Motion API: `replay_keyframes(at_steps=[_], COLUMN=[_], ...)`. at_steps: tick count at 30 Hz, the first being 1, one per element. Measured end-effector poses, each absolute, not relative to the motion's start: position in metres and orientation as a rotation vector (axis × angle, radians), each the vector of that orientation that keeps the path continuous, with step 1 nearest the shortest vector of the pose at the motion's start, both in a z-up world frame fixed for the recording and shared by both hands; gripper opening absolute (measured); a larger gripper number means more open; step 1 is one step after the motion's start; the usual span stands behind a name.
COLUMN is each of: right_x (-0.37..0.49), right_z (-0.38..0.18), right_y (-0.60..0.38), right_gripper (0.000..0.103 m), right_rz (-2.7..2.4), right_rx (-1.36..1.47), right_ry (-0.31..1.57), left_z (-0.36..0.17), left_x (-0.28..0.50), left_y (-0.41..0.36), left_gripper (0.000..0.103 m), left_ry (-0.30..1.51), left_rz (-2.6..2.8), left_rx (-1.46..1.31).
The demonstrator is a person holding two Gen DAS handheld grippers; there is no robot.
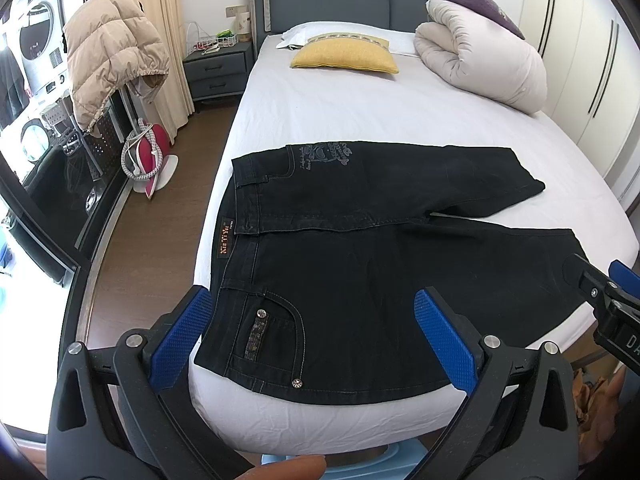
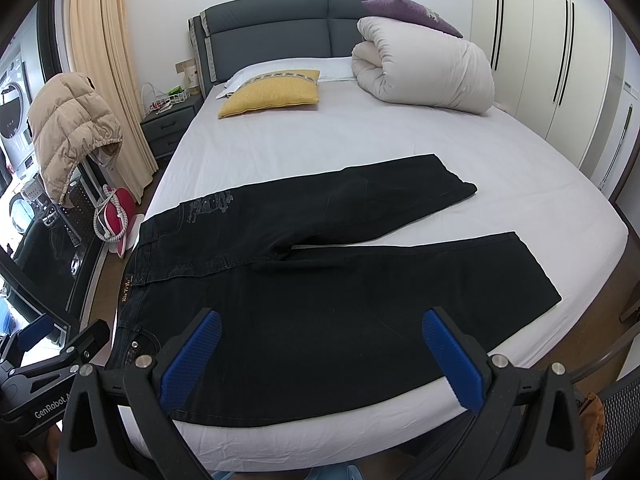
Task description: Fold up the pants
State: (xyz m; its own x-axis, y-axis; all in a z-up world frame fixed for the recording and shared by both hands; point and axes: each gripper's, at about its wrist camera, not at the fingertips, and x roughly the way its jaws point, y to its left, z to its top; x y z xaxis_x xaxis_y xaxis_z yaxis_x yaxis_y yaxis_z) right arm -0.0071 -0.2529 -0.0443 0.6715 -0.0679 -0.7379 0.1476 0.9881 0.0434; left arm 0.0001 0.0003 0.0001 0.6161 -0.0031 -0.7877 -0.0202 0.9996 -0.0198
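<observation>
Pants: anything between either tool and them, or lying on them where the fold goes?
Nothing visible. The pants lie flat and spread on the bed, bare on top. Left tool and right tool are both open just above the near edge. The yellow pillow and rolled duvet sit far back.

Pants [image 1: 360, 272] flat on bed [image 1: 360, 120] — pillows [image 1: 344, 56] behind

1 pants [image 2: 320, 280], 3 pillows [image 2: 272, 94]
</observation>
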Motion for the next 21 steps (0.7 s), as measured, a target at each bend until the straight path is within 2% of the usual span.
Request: replay_keyframes(at_steps=[21], right_x=[-0.0079], right_z=[-0.0468], right_y=[-0.2512], right_gripper=[0.103], right_rz=[-0.12], right_rx=[0.102], right_ry=[0.83], left_z=[0.0012], left_x=[-0.0003], left_y=[0.0023], left_gripper=[0.103], left_ry=[0.911], left_rz=[0.009], left_rx=[-0.028])
